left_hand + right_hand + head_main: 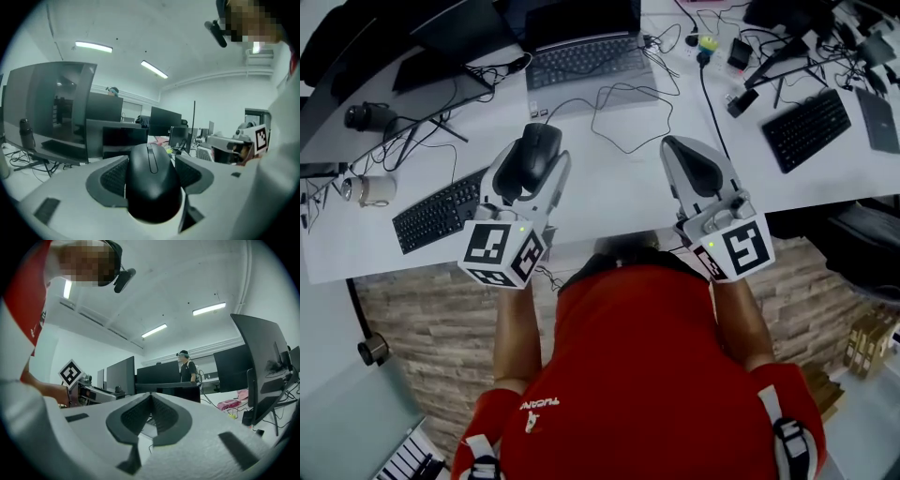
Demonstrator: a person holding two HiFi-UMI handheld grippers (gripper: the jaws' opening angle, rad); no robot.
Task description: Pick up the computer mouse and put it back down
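A black computer mouse [538,153] sits between the jaws of my left gripper [532,142], which is shut on its sides above the white desk [614,192], left of centre. In the left gripper view the mouse [152,185] fills the gap between the grey pads [110,180], its scroll wheel facing away from the camera. Whether it touches the desk I cannot tell. My right gripper [682,155] hovers over the desk to the right, its jaws pressed together with nothing between them; in the right gripper view [151,401] the pads meet.
A laptop [586,56] stands behind the grippers, with loose cables [623,117] looping in front of it. One black keyboard [441,211] lies at the left, another [806,129] at the right. A mug [375,190] and a camera lens [367,116] sit far left. The desk's front edge is just below the grippers.
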